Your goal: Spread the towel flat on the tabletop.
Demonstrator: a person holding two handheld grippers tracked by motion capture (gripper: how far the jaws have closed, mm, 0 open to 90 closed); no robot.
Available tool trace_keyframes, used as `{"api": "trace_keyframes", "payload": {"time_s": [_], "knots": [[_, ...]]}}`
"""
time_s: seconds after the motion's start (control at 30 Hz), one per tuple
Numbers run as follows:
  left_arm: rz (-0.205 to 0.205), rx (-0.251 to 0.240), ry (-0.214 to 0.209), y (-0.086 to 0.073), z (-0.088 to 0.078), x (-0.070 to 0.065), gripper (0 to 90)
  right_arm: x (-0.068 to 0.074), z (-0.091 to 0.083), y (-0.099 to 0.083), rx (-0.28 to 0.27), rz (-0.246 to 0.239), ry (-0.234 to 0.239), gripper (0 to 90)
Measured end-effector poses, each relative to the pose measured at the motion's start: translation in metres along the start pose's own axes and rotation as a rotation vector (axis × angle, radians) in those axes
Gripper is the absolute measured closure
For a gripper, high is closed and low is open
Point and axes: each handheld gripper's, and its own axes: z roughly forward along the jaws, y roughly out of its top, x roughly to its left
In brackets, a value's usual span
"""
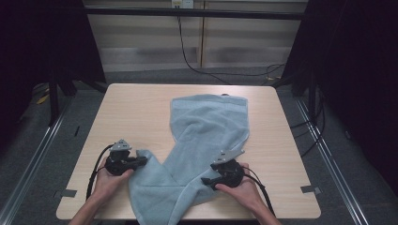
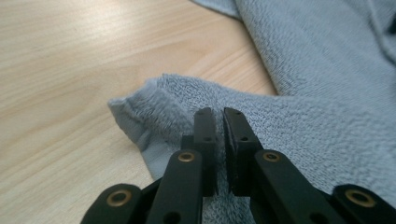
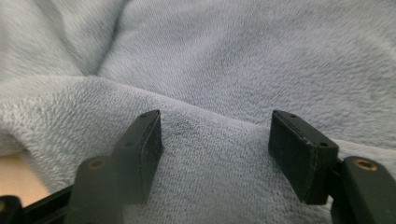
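Our wooden table (image 1: 141,108) holds a blue towel (image 1: 209,126) that runs from near us to the far side. We pinch its near corner in our left tongs (image 1: 141,161). Our right tongs (image 1: 206,182) gape wide over a fold.

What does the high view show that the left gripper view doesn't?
High view alone: the whole pale blue terry towel spread and partly folded, both of the person's hands, the right gripper, and the floor beyond the table. Left gripper view alone: the left gripper shut on the towel's edge. Both: towel and light wooden table.
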Motion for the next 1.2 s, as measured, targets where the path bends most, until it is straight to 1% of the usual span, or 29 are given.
{"api": "trace_keyframes", "payload": {"time_s": [0.03, 0.07, 0.13, 0.17, 0.2, 0.27, 0.3, 0.33, 0.4, 0.47, 0.5, 0.53, 0.6, 0.63, 0.67, 0.7, 0.73, 0.77, 0.8, 0.9, 0.93, 0.97, 1.0, 1.03, 1.07, 1.1, 1.13, 1.17, 1.2], "knots": [[0.0, 0.0, 0.0, 0.0, 0.0, 0.0, 85.2, 0.0, 0.0, 0.0, 0.0, 0.0, 0.0, 40.0], [-0.008, -0.044, -0.009, 0.001, -0.011, -0.001, 85.3, 0.001, 0.002, -0.002, 0.003, -0.04, -0.042, 49.4], [-0.016, -0.086, -0.022, 0.001, -0.022, -0.002, 85.5, -0.001, 0.0, -0.002, -0.001, -0.027, -0.06, 69.3], [-0.016, -0.086, -0.022, 0.001, -0.022, -0.002, 85.5, -0.002, -0.001, -0.003, -0.008, -0.025, -0.069, 76.3], [-0.027, -0.127, -0.034, 0.001, -0.032, -0.003, 85.5, -0.005, -0.002, -0.004, -0.012, -0.02, -0.086, 78.6], [-0.027, -0.143, -0.036, 0.001, -0.037, -0.004, 85.5, -0.006, -0.004, -0.004, -0.018, -0.014, -0.087, 79.9], [-0.024, -0.153, -0.042, 0.0, -0.043, -0.007, 85.5, -0.01, -0.011, -0.004, -0.049, 0.003, -0.097, 79.9], [-0.025, -0.156, -0.041, 0.0, -0.044, -0.008, 85.5, -0.014, -0.02, -0.004, -0.091, 0.024, -0.089, 79.5], [-0.034, -0.159, -0.054, -0.002, -0.046, -0.01, 85.5, -0.018, -0.034, -0.004, -0.145, 0.037, -0.095, 79.1], [-0.026, -0.151, -0.059, -0.005, -0.048, -0.014, 85.5, -0.022, -0.053, -0.005, -0.202, 0.064, -0.103, 77.8], [-0.026, -0.151, -0.059, -0.005, -0.048, -0.014, 85.5, -0.022, -0.053, -0.005, -0.202, 0.064, -0.103, 77.8], [-0.025, -0.142, -0.063, -0.008, -0.049, -0.018, 85.5, -0.024, -0.066, -0.009, -0.236, 0.073, -0.125, 78.6], [-0.025, -0.137, -0.065, -0.009, -0.05, -0.02, 85.5, -0.027, -0.081, -0.018, -0.26, 0.091, -0.145, 79.1], [-0.034, -0.132, -0.069, -0.013, -0.052, -0.022, 85.5, -0.027, -0.088, -0.023, -0.263, 0.096, -0.163, 80.0], [-0.034, -0.132, -0.069, -0.013, -0.052, -0.022, 85.5, -0.027, -0.088, -0.023, -0.263, 0.096, -0.163, 80.0], [-0.046, -0.13, -0.08, -0.018, -0.054, -0.024, 85.5, -0.03, -0.098, -0.033, -0.266, 0.115, -0.18, 84.6], [-0.045, -0.125, -0.09, -0.021, -0.056, -0.025, 85.5, -0.031, -0.103, -0.041, -0.251, 0.123, -0.203, 84.9], [-0.045, -0.125, -0.09, -0.021, -0.056, -0.025, 85.5, -0.031, -0.103, -0.041, -0.251, 0.123, -0.203, 84.9], [-0.046, -0.114, -0.102, -0.027, -0.057, -0.029, 85.4, -0.033, -0.109, -0.057, -0.225, 0.15, -0.217, 84.9], [-0.048, -0.114, -0.175, -0.033, -0.06, -0.035, 82.4, -0.033, -0.116, -0.081, -0.2, 0.186, -0.216, 84.9], [-0.048, -0.114, -0.175, -0.033, -0.06, -0.035, 80.4, -0.032, -0.117, -0.088, -0.186, 0.189, -0.219, 84.5], [-0.05, -0.119, -0.227, -0.032, -0.061, -0.038, 78.2, -0.031, -0.119, -0.094, -0.176, 0.197, -0.227, 84.0], [-0.028, -0.131, -0.236, -0.03, -0.062, -0.04, 75.9, -0.03, -0.12, -0.097, -0.17, 0.205, -0.234, 82.7], [-0.028, -0.131, -0.236, -0.03, -0.062, -0.04, 73.0, -0.03, -0.122, -0.1, -0.165, 0.207, -0.242, 78.8], [-0.018, -0.138, -0.252, -0.025, -0.061, -0.041, 68.1, -0.031, -0.125, -0.102, -0.167, 0.212, -0.258, 71.5], [-0.014, -0.135, -0.251, -0.022, -0.059, -0.041, 65.0, -0.031, -0.128, -0.102, -0.175, 0.224, -0.267, 63.0], [-0.014, -0.135, -0.251, -0.022, -0.059, -0.041, 62.9, -0.031, -0.128, -0.102, -0.175, 0.224, -0.267, 63.0], [-0.015, -0.111, -0.236, -0.015, -0.049, -0.038, 60.3, -0.033, -0.132, -0.099, -0.19, 0.235, -0.298, 58.8], [-0.015, -0.111, -0.236, -0.015, -0.049, -0.038, 58.5, -0.034, -0.132, -0.096, -0.198, 0.231, -0.295, 58.8]]}}
